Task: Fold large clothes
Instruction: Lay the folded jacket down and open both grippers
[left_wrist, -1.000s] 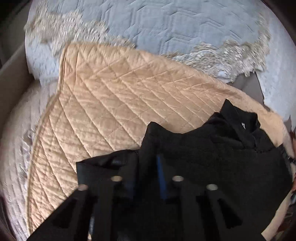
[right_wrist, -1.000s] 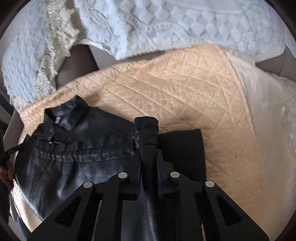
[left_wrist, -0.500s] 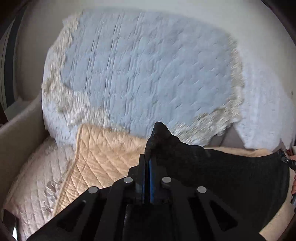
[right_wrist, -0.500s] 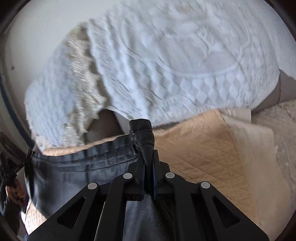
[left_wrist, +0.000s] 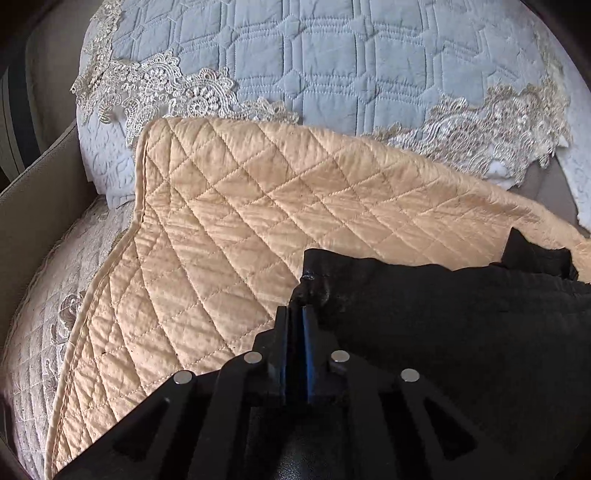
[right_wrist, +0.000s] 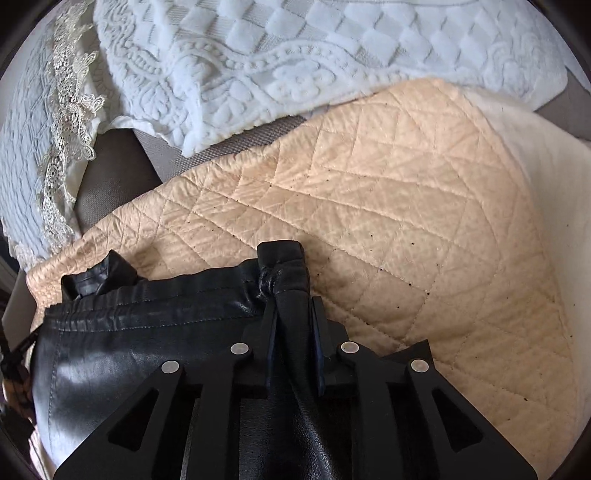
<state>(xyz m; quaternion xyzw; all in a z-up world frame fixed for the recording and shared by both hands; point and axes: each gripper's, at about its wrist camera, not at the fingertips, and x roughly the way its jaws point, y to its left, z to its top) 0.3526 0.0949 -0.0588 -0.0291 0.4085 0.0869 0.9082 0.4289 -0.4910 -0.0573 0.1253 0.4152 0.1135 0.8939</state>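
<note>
Left hand-held gripper (left_wrist: 295, 314) pinching jacket (left_wrist: 461, 332); right (right_wrist: 293, 314) opening

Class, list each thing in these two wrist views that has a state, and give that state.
Black leather jacket: folded over, lying on the quilt, edge pinched at both ends.
Left gripper: shut on the jacket's edge.
Right gripper: jaws opening, jacket fold between them.
Tan diamond-quilted cover: spread flat.
White lace-trimmed cover: draped behind.
</note>
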